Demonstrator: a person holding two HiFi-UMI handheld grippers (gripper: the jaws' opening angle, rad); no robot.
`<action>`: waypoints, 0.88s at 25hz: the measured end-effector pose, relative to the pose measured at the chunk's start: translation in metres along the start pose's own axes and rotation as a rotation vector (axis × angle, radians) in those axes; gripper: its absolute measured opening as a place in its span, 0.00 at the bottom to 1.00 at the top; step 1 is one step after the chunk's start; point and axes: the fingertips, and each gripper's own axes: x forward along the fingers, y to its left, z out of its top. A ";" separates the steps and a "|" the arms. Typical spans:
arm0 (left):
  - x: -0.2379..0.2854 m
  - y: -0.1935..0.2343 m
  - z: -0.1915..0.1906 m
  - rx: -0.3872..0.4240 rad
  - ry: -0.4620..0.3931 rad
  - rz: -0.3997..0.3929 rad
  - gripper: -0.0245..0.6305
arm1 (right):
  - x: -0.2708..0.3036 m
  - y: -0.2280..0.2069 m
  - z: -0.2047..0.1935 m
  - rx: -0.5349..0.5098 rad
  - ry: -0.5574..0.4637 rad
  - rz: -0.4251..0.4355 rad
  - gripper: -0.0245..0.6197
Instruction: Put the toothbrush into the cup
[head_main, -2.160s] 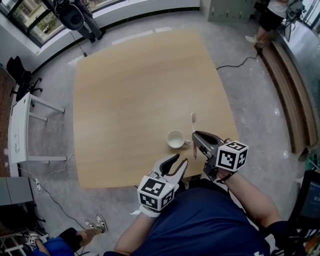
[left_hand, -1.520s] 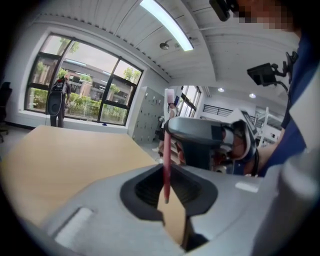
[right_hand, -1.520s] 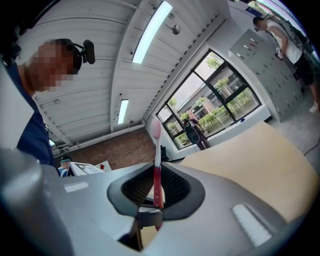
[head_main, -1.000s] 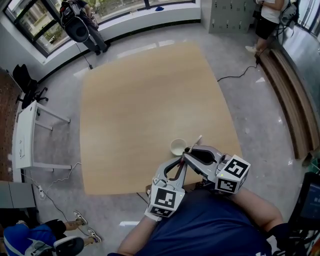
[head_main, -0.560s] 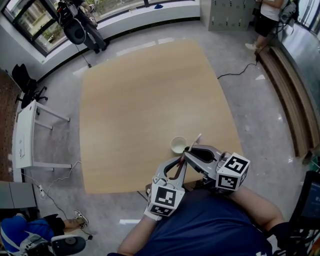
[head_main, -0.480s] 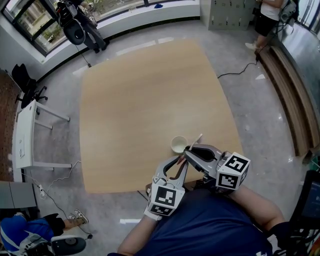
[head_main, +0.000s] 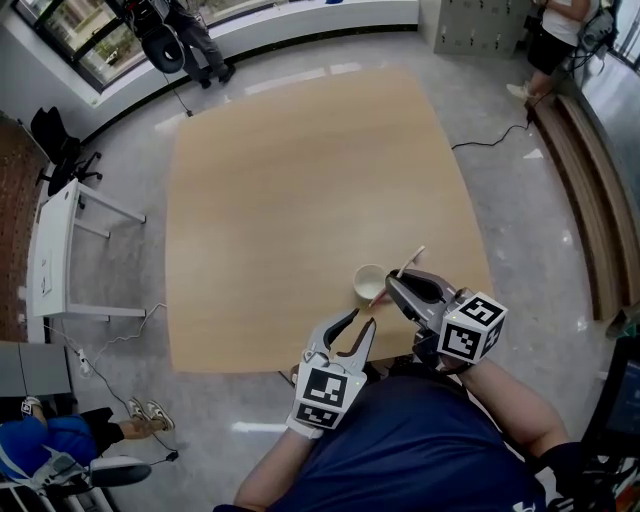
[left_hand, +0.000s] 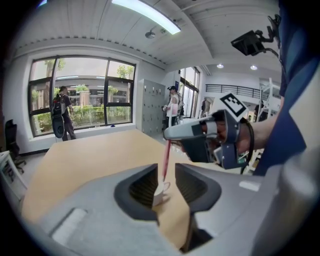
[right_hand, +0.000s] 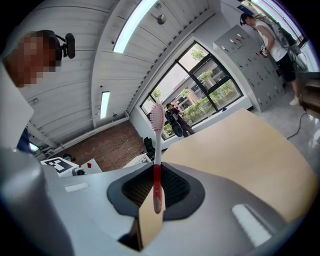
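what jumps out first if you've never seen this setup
The right gripper, jaws closing on a red-and-white toothbrush, holds it slanted with its lower end at the white cup near the table's near right edge. The left gripper sits beside it, jaws opening with nothing between them.

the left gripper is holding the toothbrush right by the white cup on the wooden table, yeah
Wrong gripper. The right gripper holds the toothbrush by the white cup on the wooden table. The right gripper view shows its jaws closing on the red handle between them. The left gripper has its jaws opening with nothing between them.
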 end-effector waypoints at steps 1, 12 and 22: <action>0.000 0.002 -0.002 -0.010 0.000 0.002 0.20 | 0.004 -0.006 -0.002 -0.014 0.008 -0.013 0.11; -0.004 0.028 -0.012 -0.066 0.008 0.022 0.20 | 0.044 -0.061 -0.046 -0.029 0.126 -0.124 0.11; 0.002 0.037 -0.018 -0.120 0.020 0.034 0.19 | 0.058 -0.087 -0.088 -0.060 0.246 -0.152 0.11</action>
